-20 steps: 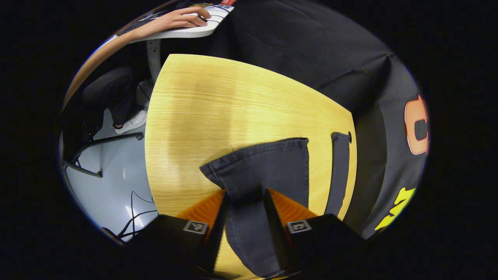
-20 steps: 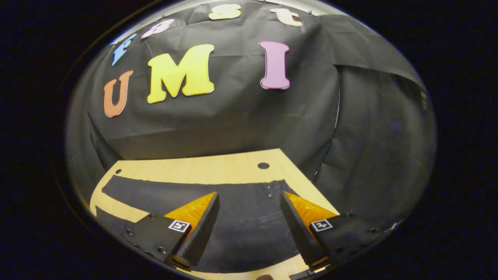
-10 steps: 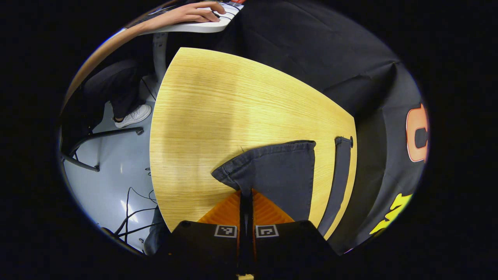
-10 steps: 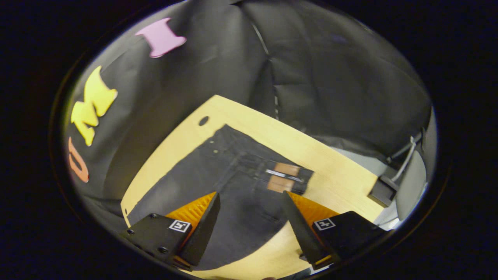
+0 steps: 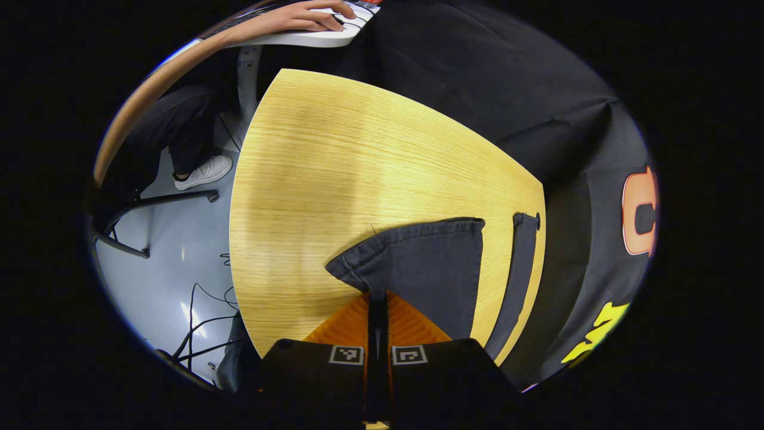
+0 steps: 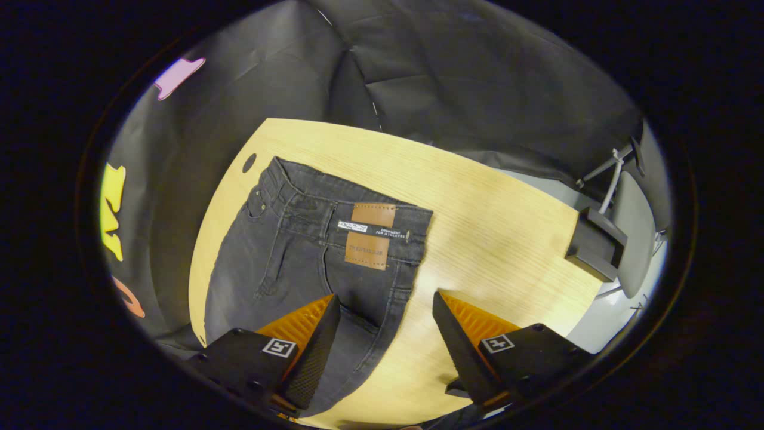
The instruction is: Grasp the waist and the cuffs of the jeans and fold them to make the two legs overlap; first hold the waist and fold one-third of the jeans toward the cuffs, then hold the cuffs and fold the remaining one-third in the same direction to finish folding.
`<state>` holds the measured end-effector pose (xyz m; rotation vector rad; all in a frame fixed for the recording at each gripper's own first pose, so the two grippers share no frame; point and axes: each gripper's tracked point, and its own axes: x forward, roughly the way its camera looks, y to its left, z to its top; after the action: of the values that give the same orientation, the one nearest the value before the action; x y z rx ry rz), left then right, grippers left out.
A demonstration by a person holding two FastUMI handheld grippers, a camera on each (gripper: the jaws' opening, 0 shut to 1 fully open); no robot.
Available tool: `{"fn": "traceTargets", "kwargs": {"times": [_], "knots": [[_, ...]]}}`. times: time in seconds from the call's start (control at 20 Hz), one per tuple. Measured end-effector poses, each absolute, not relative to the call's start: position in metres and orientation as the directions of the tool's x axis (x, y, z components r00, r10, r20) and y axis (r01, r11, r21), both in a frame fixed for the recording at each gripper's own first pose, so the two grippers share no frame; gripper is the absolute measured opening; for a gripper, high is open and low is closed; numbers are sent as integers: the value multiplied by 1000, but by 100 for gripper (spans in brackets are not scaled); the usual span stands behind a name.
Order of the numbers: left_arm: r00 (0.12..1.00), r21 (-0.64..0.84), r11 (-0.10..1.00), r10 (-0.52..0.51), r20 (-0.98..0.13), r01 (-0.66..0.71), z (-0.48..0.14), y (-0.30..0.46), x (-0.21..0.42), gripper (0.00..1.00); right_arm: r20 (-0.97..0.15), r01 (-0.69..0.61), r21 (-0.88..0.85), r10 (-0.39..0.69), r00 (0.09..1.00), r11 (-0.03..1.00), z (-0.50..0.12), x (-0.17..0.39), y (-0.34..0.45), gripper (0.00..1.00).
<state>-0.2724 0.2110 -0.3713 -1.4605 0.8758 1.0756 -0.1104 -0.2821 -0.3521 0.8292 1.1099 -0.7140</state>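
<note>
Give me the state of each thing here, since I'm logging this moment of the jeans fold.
left gripper: shut on the near cuff.
right gripper: open, poised over the jeans' waist end, gripping nothing.
jeans: spread flat on the table, legs not yet overlapped.
near cuff: pinched, corner lifted slightly.
far cuff: flat by the table edge.
table: bearing the jeans.

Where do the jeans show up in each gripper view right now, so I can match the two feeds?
Left gripper view: jeans, cuff end, lower centre, pinched in the left gripper; second leg a strip at right.
Right gripper view: waist with leather patch, centre-left, above the open right gripper.
Shared landmark: the wooden table, with a round hole near the jeans in both views.
</note>
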Motion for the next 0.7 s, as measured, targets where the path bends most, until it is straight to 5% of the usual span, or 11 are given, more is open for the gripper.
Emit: {"fn": "traceTargets", "kwargs": {"times": [0.05,0.2,0.3,0.4,0.7], "knots": [[323,-324,-162,32,-946,-932,-371,210,-272,4,-953,835,205,-90,289,511,-355,-108,-283,95],[322,-323,-165,32,-946,-932,-371,211,-273,4,-954,838,204,-89,285,505,-359,-103,-286,68],[323,-324,-170,31,-946,-931,-371,211,-273,4,-958,837,161,-121,260,523,-361,-111,-293,31],[328,-328,-178,32,-944,-928,-371,211,-273,4,-956,827,173,-112,272,535,-365,-109,-293,17],[317,-311,-229,9,-948,-923,-370,212,-272,4,-939,824,258,-72,338,504,-354,-106,-293,17]]}}
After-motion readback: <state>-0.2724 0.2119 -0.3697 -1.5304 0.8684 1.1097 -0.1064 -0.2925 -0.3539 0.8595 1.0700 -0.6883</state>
